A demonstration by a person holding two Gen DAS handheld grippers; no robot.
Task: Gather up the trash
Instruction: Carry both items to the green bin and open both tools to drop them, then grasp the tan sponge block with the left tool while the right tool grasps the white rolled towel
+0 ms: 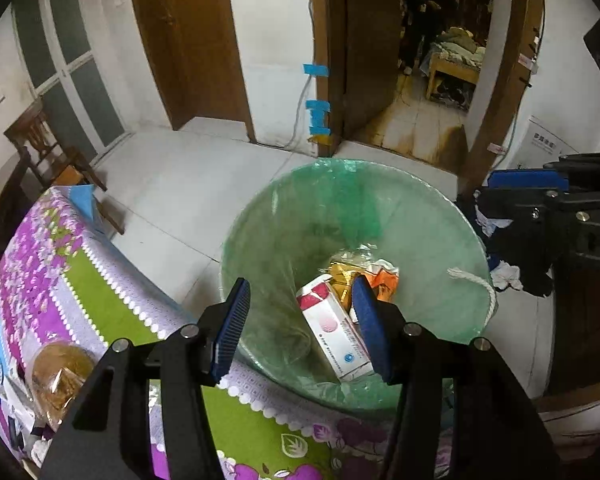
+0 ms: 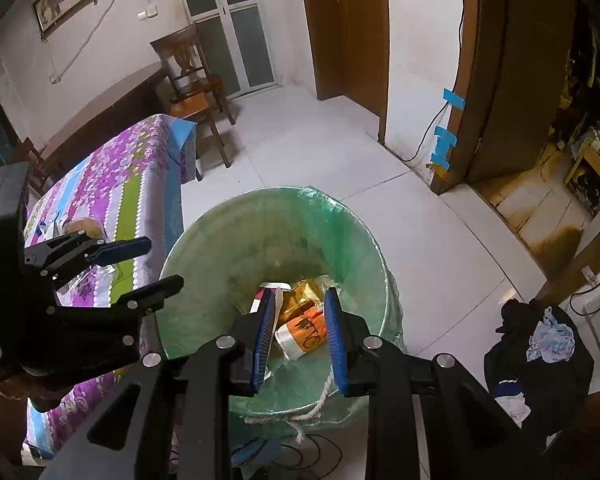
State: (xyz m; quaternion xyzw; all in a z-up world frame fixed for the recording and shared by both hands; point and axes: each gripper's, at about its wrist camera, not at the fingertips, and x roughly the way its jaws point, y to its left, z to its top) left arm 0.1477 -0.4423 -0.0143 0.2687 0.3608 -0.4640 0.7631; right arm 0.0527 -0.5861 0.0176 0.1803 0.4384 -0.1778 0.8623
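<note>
A bin lined with a green bag [image 1: 420,232] [image 2: 220,260] stands on the floor beside the table. At its bottom lie a white and red box [image 1: 332,324], a gold wrapper [image 1: 340,280] [image 2: 300,296] and an orange and white packet [image 1: 386,278] [image 2: 304,332]. My left gripper [image 1: 300,284] [image 2: 148,264] hovers over the bin's near rim, open, with nothing between its blue pads. Over the bin's other side my right gripper [image 2: 300,294] [image 1: 486,188] is open by a narrow gap and holds nothing; the trash lies far below it.
A table with a purple and green floral cloth [image 1: 60,280] [image 2: 112,184] touches the bin; a bagged round food item [image 1: 58,372] [image 2: 80,226] lies on it. A wooden chair [image 2: 192,76] stands behind. Dark clothes [image 2: 532,340] hang right of the bin. A white rope [image 2: 320,400] dangles from the rim.
</note>
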